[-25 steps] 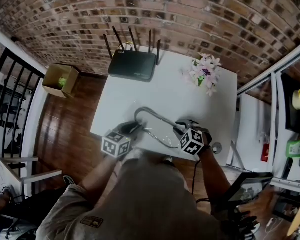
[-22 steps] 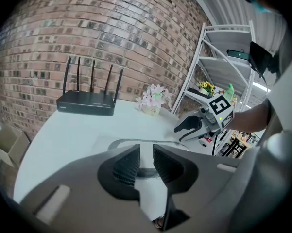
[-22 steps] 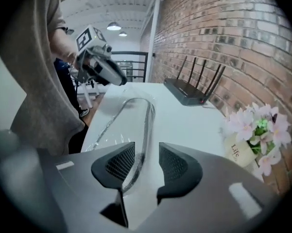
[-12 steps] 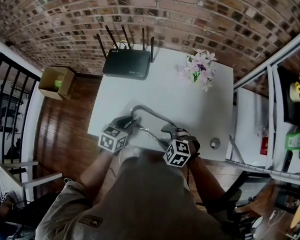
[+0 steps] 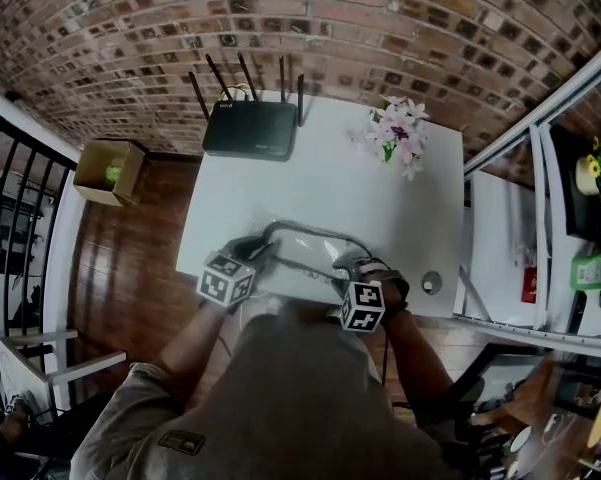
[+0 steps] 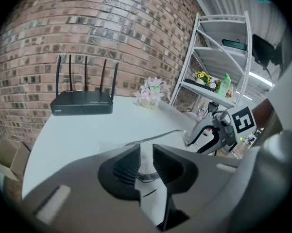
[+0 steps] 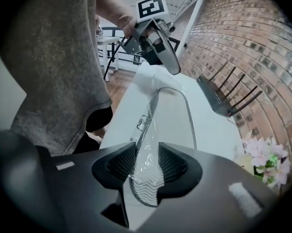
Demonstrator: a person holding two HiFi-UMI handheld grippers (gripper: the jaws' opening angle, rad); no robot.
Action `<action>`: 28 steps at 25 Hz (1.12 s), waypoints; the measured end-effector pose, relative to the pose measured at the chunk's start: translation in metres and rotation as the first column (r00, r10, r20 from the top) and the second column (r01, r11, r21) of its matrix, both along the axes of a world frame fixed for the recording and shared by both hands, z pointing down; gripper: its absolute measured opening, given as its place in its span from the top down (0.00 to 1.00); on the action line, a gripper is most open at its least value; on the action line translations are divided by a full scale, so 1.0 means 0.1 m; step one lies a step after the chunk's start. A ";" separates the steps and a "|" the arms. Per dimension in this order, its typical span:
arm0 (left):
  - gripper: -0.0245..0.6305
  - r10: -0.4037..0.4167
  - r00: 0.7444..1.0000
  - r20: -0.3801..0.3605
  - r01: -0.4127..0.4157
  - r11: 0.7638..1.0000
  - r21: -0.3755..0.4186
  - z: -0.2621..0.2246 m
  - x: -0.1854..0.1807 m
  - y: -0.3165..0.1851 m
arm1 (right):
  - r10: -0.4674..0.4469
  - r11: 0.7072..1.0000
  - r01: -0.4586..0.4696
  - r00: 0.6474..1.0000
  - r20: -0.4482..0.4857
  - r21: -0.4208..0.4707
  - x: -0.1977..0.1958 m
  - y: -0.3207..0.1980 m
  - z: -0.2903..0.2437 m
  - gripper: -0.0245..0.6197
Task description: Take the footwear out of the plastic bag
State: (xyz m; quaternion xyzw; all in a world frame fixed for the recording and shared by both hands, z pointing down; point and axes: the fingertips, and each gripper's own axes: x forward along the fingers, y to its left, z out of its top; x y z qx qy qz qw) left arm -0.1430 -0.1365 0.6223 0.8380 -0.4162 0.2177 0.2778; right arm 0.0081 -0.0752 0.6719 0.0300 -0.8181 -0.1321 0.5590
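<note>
light: dim, even | edges: fisheye-warped, dark vignette | focus: soft

footwear (image 7: pixel 145 198): zigzag sole, inside bag | plastic bag (image 7: pixel 146 154): clear, on table (image 5: pixel 320 178)

— What sits on the white table (image 5: pixel 330 183)?
— A plastic bag (image 5: pixel 305 248) at the left gripper (image 5: pixel 258 255) tip, a black router (image 5: pixel 248 128) well beyond it, flowers (image 5: pixel 395 133) farther right, a small round object (image 5: pixel 432 283) past the bag's far end.
</note>
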 end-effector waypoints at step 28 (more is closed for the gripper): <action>0.84 0.055 0.996 0.070 -0.059 0.996 0.065 -0.15 0.08 0.17 | 0.168 0.890 -0.153 0.986 -0.003 -0.430 0.18 -0.52 0.16 0.36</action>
